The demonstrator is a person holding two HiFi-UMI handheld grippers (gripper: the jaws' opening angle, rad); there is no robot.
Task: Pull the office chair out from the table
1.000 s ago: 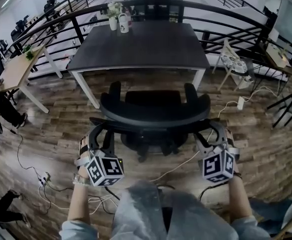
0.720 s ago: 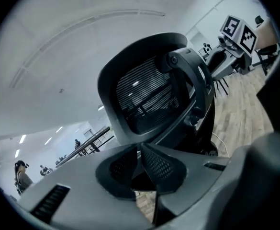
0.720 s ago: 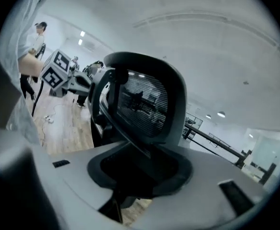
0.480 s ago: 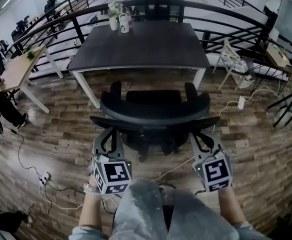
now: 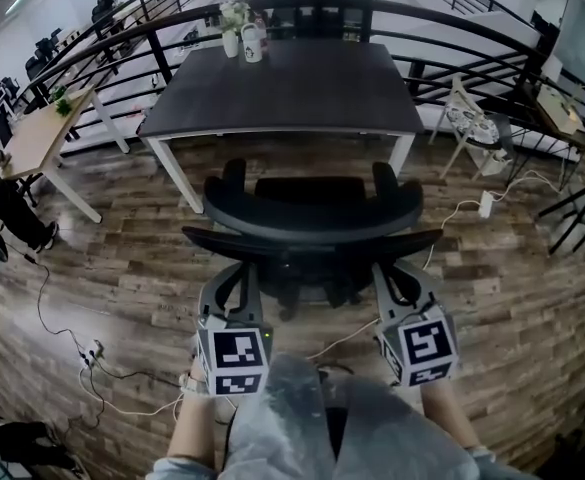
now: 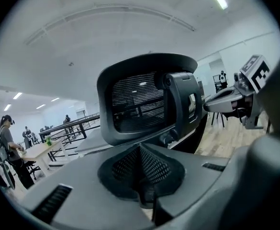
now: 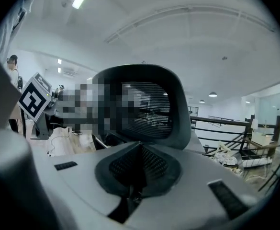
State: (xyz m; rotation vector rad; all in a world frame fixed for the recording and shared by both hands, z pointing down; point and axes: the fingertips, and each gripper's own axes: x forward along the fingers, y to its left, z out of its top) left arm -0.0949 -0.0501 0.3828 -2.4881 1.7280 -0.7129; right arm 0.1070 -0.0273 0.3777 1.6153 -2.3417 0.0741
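Observation:
The black office chair (image 5: pixel 312 208) stands just in front of the dark table (image 5: pixel 282 88), its seat partly under the table's near edge. My left gripper (image 5: pixel 230 274) reaches to the left lower edge of the chair's curved backrest; its jaws are shut. My right gripper (image 5: pixel 398 272) reaches to the right lower edge, and its jaws have just closed. In the left gripper view the shut jaws (image 6: pixel 140 176) show nothing between the pads, with the mesh chair back (image 6: pixel 135 104) beyond. The right gripper view shows the same: shut jaws (image 7: pixel 139 169), chair back (image 7: pixel 149 109) ahead.
Mugs and a small plant (image 5: pixel 244 38) stand at the table's far left corner. A black railing (image 5: pixel 122 48) curves behind the table. A wooden desk (image 5: pixel 32 133) is at the left, cables (image 5: pixel 82 353) lie on the wooden floor, and a pale folding chair (image 5: pixel 467 118) stands at the right.
Both grippers rolled so their marker cubes face up and shifted inward towards the chair's middle. Their jaws closed. The chair stands where it was.

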